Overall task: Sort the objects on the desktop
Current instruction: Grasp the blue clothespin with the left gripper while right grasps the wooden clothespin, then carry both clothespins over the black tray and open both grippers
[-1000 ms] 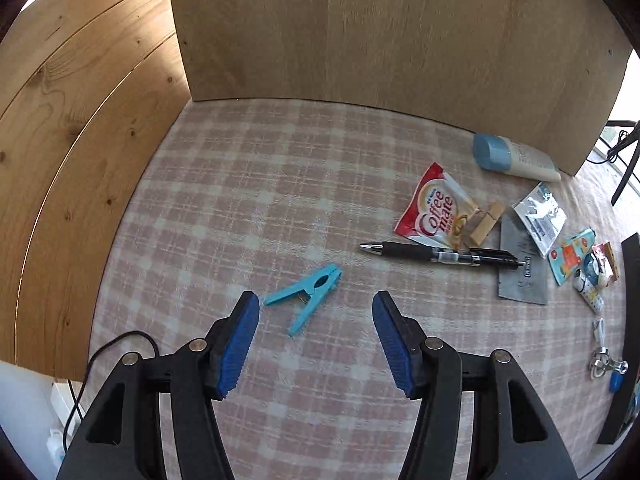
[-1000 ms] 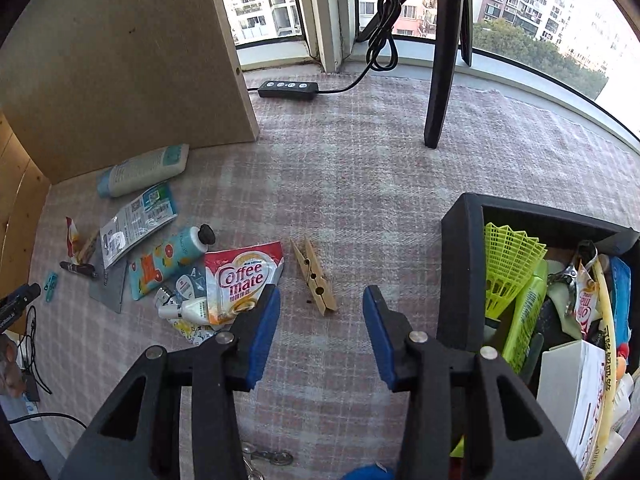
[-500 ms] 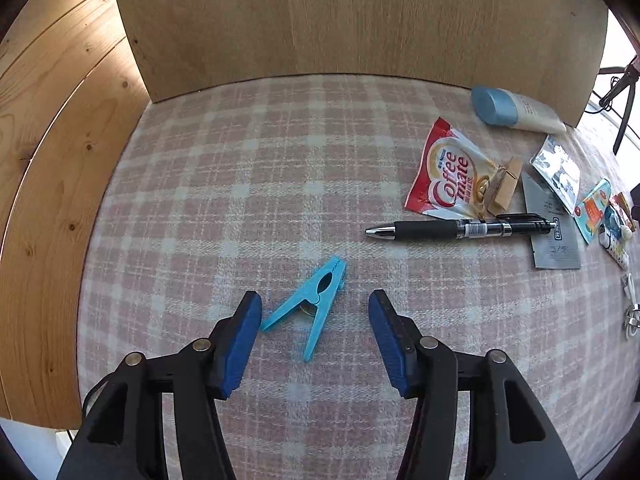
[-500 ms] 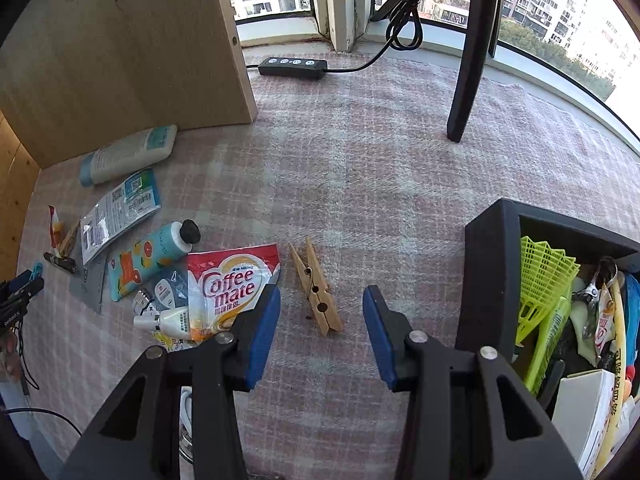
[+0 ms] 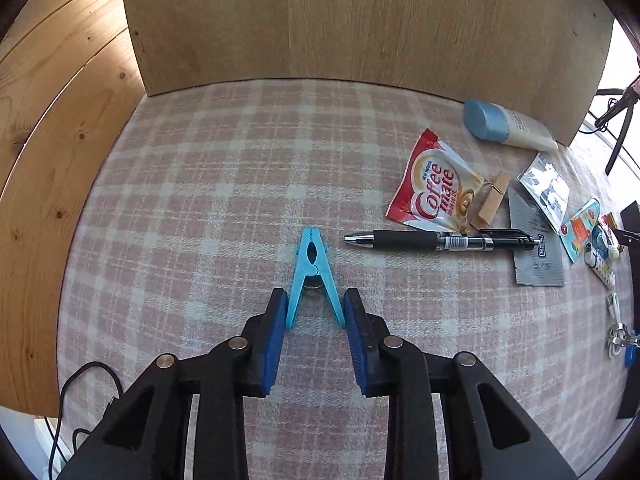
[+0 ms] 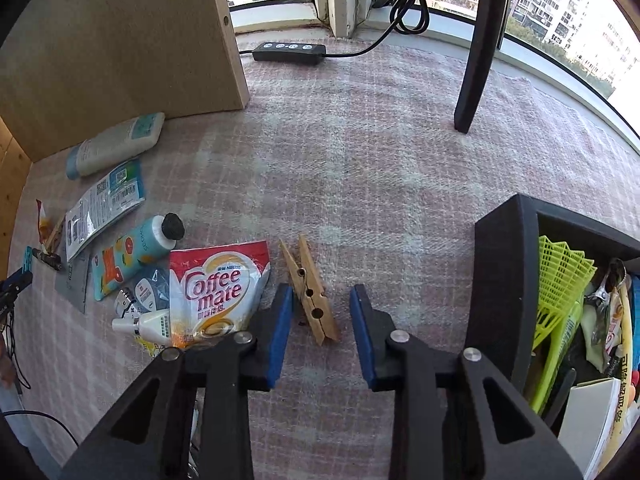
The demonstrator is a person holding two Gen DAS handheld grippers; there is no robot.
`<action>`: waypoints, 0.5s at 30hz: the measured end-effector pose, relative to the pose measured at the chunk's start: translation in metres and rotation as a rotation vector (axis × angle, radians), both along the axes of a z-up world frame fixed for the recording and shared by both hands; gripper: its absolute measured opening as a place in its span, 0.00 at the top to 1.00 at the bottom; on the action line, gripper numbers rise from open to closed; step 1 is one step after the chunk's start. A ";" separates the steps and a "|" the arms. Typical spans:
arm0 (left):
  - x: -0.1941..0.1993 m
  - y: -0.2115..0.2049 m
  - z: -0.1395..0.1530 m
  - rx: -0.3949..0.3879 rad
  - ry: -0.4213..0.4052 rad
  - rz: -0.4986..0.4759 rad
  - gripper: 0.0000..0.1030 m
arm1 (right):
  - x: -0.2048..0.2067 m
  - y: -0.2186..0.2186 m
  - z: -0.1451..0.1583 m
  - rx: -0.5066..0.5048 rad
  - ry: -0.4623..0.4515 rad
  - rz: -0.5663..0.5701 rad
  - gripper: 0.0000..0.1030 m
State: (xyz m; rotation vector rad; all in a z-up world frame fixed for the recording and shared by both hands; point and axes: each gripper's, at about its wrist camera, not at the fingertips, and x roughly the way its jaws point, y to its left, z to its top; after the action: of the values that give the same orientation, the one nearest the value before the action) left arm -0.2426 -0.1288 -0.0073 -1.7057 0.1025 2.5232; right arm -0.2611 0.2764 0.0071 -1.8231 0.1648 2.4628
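Note:
A blue plastic clothespin (image 5: pixel 312 268) lies on the checked tablecloth. My left gripper (image 5: pixel 315 310) is open, low over the cloth, with the peg's two handle ends between its pads, close to or touching them. A wooden clothespin (image 6: pixel 310 292) lies in the right wrist view. My right gripper (image 6: pixel 322 312) is open and straddles the peg's near end without gripping it. A black bin (image 6: pixel 504 280) full of sorted items stands at the right.
A black pen (image 5: pixel 440 240), a Coffee mate sachet (image 5: pixel 434 190), a second wooden peg (image 5: pixel 490 206), a lotion tube (image 5: pixel 506 126) and small packets lie right of the left gripper. Another Coffee mate sachet (image 6: pixel 218 292), bottles and packets lie left of the right gripper. A wooden board (image 5: pixel 360 20) stands behind.
My left gripper moved forward over the blue clothespin and narrowed around its handle ends. My right gripper moved forward until the wooden clothespin lay between its pads.

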 end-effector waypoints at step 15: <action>0.048 0.021 0.028 0.041 0.040 0.068 0.75 | 0.030 0.003 0.043 -0.066 0.102 -0.047 0.88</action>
State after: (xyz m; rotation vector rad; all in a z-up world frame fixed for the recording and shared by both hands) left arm -0.1944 -0.1076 0.0209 -1.6717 -0.0042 2.5896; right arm -0.2311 0.2792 0.0496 -1.6977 0.2941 2.5481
